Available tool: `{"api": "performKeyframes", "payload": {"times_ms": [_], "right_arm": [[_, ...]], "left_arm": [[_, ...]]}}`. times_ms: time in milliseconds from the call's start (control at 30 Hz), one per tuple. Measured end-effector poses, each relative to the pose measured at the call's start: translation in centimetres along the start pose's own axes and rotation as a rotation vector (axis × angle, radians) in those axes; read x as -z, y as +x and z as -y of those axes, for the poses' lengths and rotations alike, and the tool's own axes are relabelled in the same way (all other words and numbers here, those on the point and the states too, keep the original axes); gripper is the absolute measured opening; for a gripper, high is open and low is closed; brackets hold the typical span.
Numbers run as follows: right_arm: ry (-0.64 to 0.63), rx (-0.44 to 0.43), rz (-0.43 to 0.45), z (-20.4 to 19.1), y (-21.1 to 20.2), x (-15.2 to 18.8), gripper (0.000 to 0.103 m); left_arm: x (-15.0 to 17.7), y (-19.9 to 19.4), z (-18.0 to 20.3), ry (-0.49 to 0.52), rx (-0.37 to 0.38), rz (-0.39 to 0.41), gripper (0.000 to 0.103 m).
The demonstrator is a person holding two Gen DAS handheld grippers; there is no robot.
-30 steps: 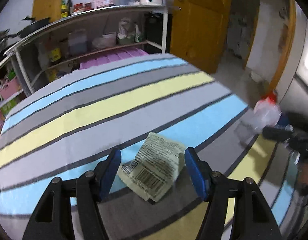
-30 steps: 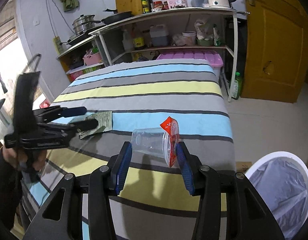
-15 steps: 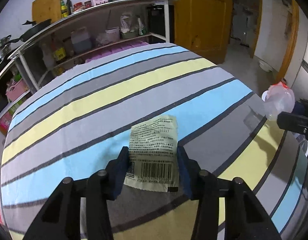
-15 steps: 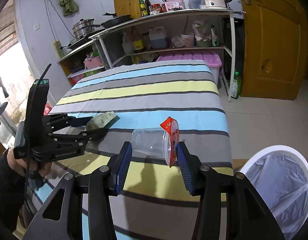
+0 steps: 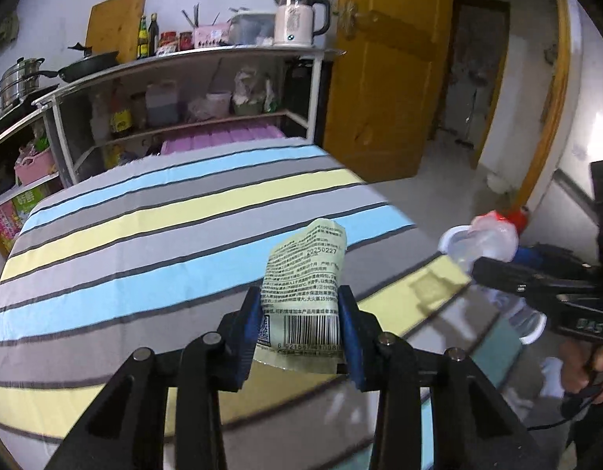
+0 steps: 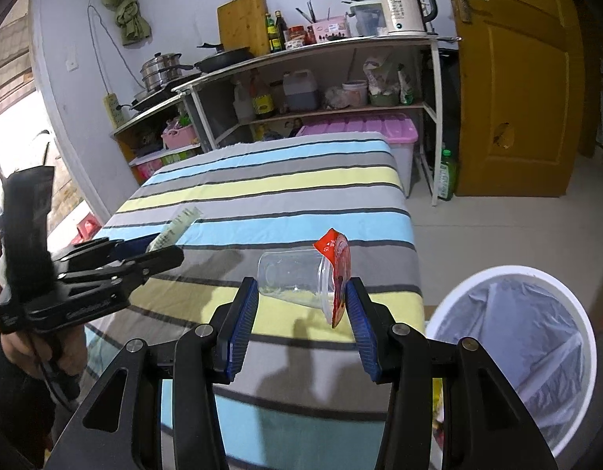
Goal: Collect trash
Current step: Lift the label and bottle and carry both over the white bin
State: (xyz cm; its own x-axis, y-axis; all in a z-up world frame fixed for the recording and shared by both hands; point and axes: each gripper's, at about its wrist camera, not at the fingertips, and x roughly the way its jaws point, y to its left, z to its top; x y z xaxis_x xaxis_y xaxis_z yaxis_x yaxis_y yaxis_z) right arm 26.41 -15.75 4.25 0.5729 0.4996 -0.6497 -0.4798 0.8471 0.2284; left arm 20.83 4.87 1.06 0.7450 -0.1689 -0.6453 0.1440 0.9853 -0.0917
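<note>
My left gripper point(image 5: 301, 325) is shut on a pale green wrapper point(image 5: 305, 278) with a barcode and holds it upright above the striped table point(image 5: 144, 235). My right gripper point(image 6: 301, 313) is shut on a clear plastic cup point(image 6: 297, 278) with a peeled red lid and holds it on its side above the table's right part. The cup also shows in the left wrist view point(image 5: 481, 241); the wrapper also shows in the right wrist view point(image 6: 176, 225). A white trash bin point(image 6: 528, 356) with a grey liner stands on the floor right of the table.
A metal shelf rack point(image 6: 340, 90) with pans, bottles and a kettle stands behind the table. A pink-lidded storage box point(image 6: 360, 129) sits under it. A yellow door point(image 6: 516, 78) is at the right. The floor between the table and door is tiled.
My left gripper closed on the wrapper and lifted it off the table. My right gripper kept its hold on the cup and rose a little.
</note>
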Motion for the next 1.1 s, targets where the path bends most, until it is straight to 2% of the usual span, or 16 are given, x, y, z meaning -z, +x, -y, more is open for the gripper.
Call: {"api": "performKeyframes", "payload": {"times_ms": [467,800,1100], "right_arm": [[0.036,0.093,0.067,2.0,-6.6,2.5,0.047],[0.1,0.167,0.085,5.7,-9.8,4.6,0.047],[0.157,0.216,0.088,8.9,-11.0,6.0,0.047]], "left_arm": [[0.3,-2.8,6.6,0.024,0.135,0.035,0.04],[0.0,-1.6,11.6,0.091,0.196,0.012,0.04],[-0.3,0.3,15.4,0.145,0.234,-0.018,0.04]]}}
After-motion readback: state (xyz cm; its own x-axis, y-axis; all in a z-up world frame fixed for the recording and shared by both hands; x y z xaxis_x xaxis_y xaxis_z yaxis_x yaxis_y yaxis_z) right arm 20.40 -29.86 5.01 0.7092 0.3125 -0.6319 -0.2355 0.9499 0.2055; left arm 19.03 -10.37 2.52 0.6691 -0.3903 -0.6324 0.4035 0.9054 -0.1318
